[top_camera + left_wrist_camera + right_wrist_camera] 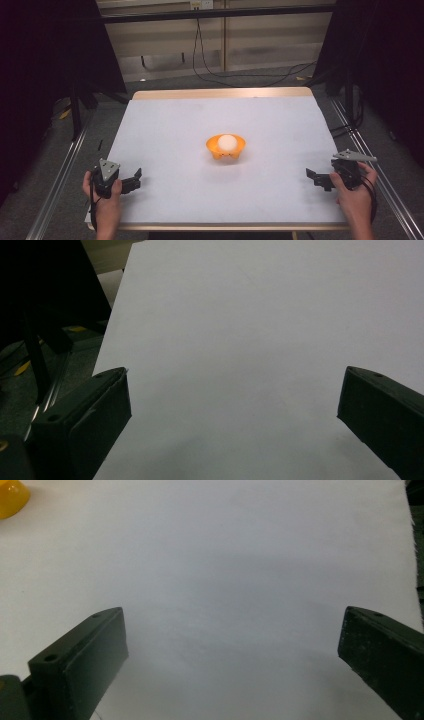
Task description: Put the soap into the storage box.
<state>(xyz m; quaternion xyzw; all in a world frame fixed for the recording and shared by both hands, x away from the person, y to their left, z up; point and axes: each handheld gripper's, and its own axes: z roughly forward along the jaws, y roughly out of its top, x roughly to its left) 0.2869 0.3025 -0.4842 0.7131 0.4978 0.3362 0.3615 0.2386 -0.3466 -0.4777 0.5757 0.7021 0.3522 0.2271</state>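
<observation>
left gripper [136, 179]: jaws spread wide with nothing between them; in the left gripper view its two black fingers [85, 420] stand far apart over bare white surface
left gripper place: near the front left corner of the table [165, 125], low over the sheet, jaws aimed toward the middle
left hand [105, 200]: wrapped around the gripper body from behind, a grey three-cornered plate on top, forearm coming in over the front edge
right gripper [315, 179]: jaws also spread wide and holding nothing; in the right gripper view its fingers [82, 660] are set well apart above the plain sheet
right gripper place: near the front right corner, close to the right edge, jaws aimed inward to the left
right hand [352, 192]: grasping the gripper from behind, a grey plate above it, a black cable looping at the wrist
orange bowl [226, 147]: upright near the middle of the table, well apart from both grippers, roughly between them and a little farther back; its yellow-orange rim peeks into the top left corner of the right gripper view [11, 497]
white ball [227, 142]: sitting inside the bowl, rising above its rim
table surface: white sheet over a wooden top, a wood strip showing along the far edge
floor cables [210, 65]: black leads trailing on the floor beyond the far edge
</observation>
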